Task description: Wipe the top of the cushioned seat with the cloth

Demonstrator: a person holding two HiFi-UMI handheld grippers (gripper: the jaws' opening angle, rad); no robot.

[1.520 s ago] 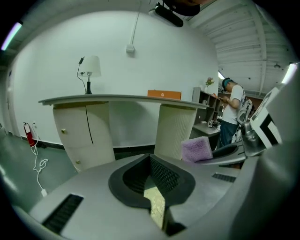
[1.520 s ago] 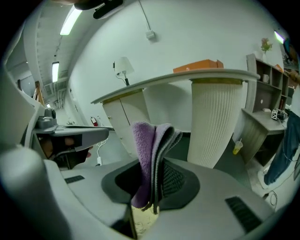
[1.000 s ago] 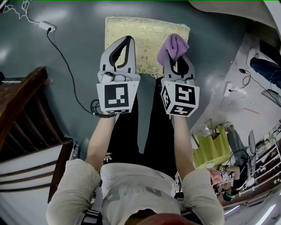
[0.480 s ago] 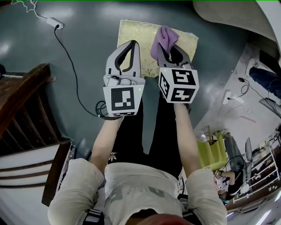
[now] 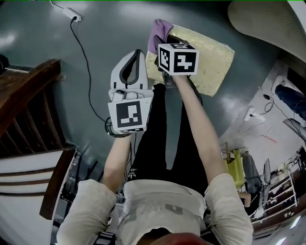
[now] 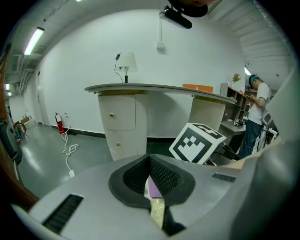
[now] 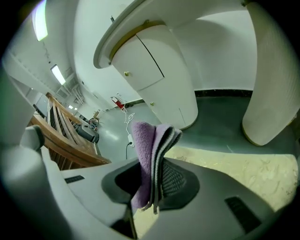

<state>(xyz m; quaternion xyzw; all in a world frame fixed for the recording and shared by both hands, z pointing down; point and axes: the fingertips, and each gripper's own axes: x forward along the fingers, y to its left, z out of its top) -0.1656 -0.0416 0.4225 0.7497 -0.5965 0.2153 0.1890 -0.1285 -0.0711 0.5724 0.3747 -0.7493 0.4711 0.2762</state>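
Observation:
The cushioned seat (image 5: 213, 57) is a square pad with a yellow patterned top, lying on the grey floor. A folded purple cloth (image 5: 159, 30) is pinched in my right gripper (image 5: 164, 42), which is shut on it at the seat's near-left corner. In the right gripper view the cloth (image 7: 149, 150) stands up between the jaws, with the seat's top (image 7: 225, 161) just beyond. My left gripper (image 5: 138, 52) hangs over the floor left of the seat, jaws closed with nothing in them. In the left gripper view, the left gripper (image 6: 151, 164) looks past the right gripper's marker cube (image 6: 197, 143).
A dark wooden stair rail (image 5: 26, 105) stands at the left. A black cable (image 5: 86, 72) runs across the floor to a white adapter (image 5: 72, 14). A white curved counter (image 5: 267, 21) rises behind the seat. A person (image 6: 258, 108) stands far off on the right.
My right gripper has carried the cloth forward and left across the seat to its left corner. The left gripper now sits off the seat, over the floor.

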